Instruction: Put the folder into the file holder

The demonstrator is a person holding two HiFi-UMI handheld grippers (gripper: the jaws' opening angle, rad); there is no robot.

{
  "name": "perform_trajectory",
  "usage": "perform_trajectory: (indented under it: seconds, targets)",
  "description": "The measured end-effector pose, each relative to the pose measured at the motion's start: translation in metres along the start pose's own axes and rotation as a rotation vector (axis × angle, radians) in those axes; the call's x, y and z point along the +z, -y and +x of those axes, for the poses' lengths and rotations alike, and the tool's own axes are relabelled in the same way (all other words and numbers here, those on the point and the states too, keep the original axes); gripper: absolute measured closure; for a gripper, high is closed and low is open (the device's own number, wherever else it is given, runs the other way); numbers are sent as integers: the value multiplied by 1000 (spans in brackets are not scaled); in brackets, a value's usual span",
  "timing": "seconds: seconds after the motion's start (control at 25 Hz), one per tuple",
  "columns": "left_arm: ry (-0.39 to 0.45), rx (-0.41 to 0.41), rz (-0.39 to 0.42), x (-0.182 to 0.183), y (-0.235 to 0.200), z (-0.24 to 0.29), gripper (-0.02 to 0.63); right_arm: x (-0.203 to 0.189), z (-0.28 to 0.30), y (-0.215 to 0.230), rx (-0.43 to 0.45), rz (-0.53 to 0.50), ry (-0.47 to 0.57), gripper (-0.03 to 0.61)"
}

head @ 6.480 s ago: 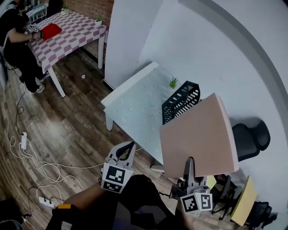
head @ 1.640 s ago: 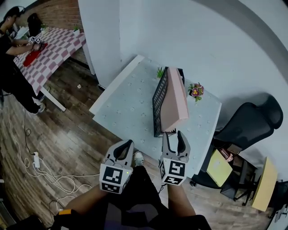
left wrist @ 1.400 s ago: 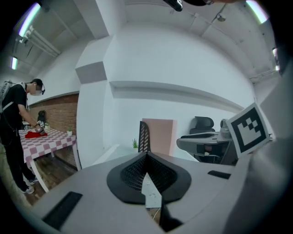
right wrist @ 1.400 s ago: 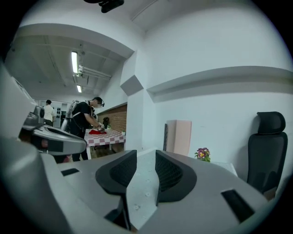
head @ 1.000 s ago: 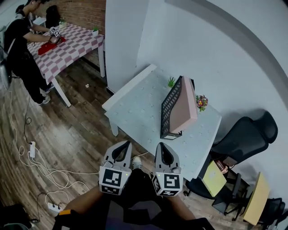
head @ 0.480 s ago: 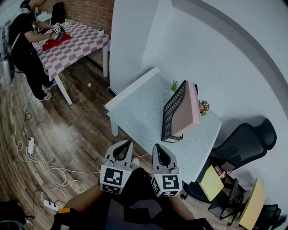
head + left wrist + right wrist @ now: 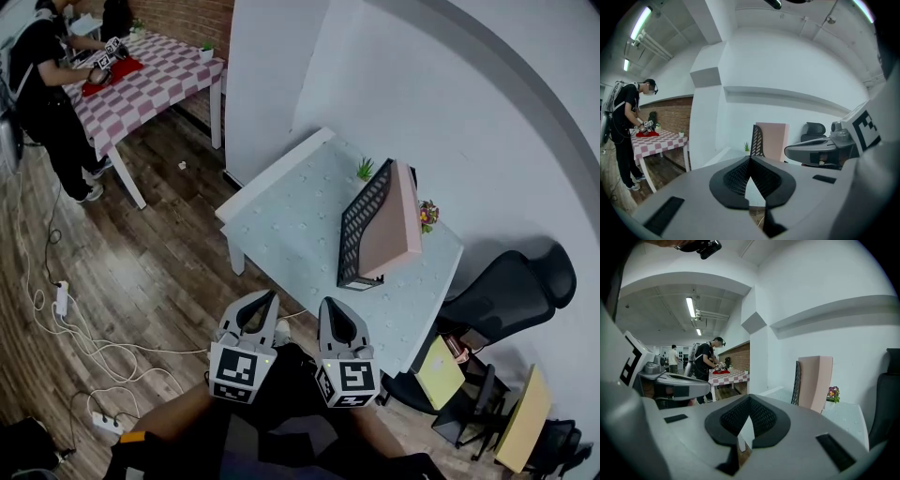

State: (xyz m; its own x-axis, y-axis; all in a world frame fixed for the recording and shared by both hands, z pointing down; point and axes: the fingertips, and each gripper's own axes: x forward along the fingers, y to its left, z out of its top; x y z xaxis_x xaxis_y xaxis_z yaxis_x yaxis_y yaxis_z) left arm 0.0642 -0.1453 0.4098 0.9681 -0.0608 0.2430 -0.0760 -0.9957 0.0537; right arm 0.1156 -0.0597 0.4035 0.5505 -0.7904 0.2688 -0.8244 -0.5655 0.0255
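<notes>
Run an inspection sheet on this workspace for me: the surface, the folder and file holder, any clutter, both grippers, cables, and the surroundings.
Surface: white table, mostly bare.
Job's things: pink folder stands upright inside the black mesh file holder.
Clutter: small green plant at the holder's far end; flower pot to the folder's right.
Grippers: left gripper and right gripper are both shut and empty, held short of the table's near edge.
Cables: white cables and a power strip lie on the wood floor.
Surroundings: checkered table with another person working at it; black office chair beside the white table.
</notes>
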Motion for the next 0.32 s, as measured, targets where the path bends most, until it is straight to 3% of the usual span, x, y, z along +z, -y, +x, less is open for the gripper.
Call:
perform_trajectory:
  seconds: [0.32]
  targets:
    - [4, -14, 3, 0, 4, -6, 606, -1, -8, -2, -16, 0, -7, 565]
